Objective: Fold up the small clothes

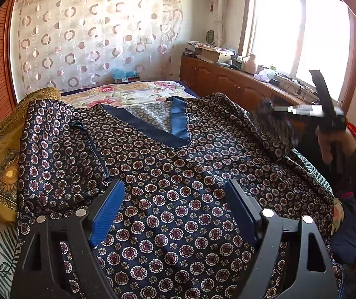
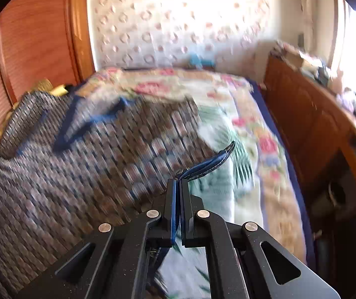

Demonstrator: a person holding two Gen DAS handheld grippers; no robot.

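A dark navy top (image 1: 173, 174) with a round medallion print and a blue V-neck band (image 1: 179, 119) lies spread face up on the bed. Its left sleeve is folded in over the body. My left gripper (image 1: 175, 186) hovers just above the lower chest, open, with nothing between its blue pads (image 1: 108, 209). At the right, my right gripper (image 1: 269, 106) holds the other sleeve lifted off the bed. In the right wrist view, the right gripper (image 2: 178, 182) is shut on the sleeve's blue-trimmed edge (image 2: 207, 164), which sticks out past the fingertips. The top (image 2: 90, 162) is motion-blurred there.
The floral bedspread (image 1: 133, 94) shows beyond the collar. A yellow patterned cloth (image 1: 0, 169) lies bunched at the left. A cluttered wooden cabinet (image 1: 227, 82) runs along the bed's right side under the window. A person's hand (image 1: 327, 144) grips the right tool.
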